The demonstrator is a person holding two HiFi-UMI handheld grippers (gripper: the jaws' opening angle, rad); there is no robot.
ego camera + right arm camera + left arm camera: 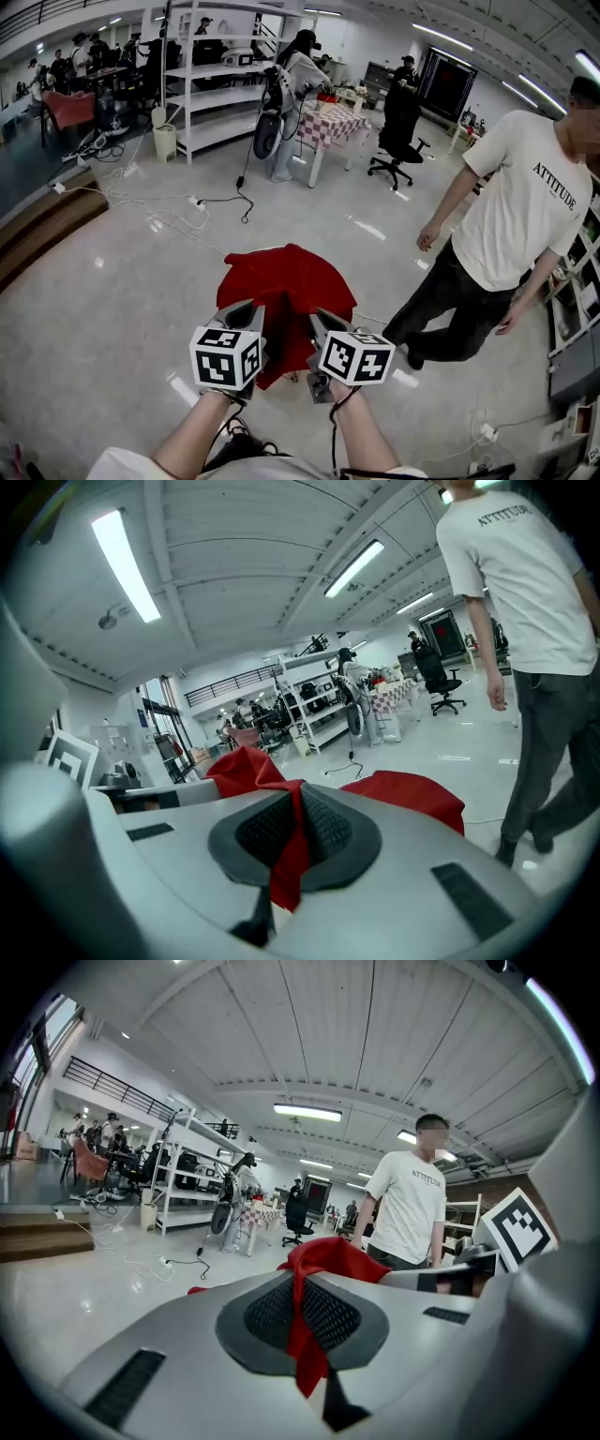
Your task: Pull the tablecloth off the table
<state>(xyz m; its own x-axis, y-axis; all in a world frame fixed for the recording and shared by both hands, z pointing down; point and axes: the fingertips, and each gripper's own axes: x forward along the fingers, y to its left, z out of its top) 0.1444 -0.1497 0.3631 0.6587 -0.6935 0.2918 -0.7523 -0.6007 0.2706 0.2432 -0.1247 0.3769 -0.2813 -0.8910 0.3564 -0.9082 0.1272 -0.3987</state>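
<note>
A red tablecloth (286, 291) hangs bunched in front of me over the pale floor; no table shows beneath it. My left gripper (251, 317) is shut on the cloth's near edge, and a red fold (302, 1335) is pinched between its dark pads. My right gripper (317, 323) is shut on the same edge a little to the right, with a red strip (289, 850) squeezed between its pads. More of the tablecloth (412, 794) billows beyond the right jaws. The marker cubes sit side by side above my forearms.
A person in a white T-shirt (520, 211) walks close by on the right. Cables (178, 211) trail over the floor at left. A checkered table (330, 122), a black office chair (400, 131) and white shelving (211, 89) stand further back. Racks (577, 309) line the right edge.
</note>
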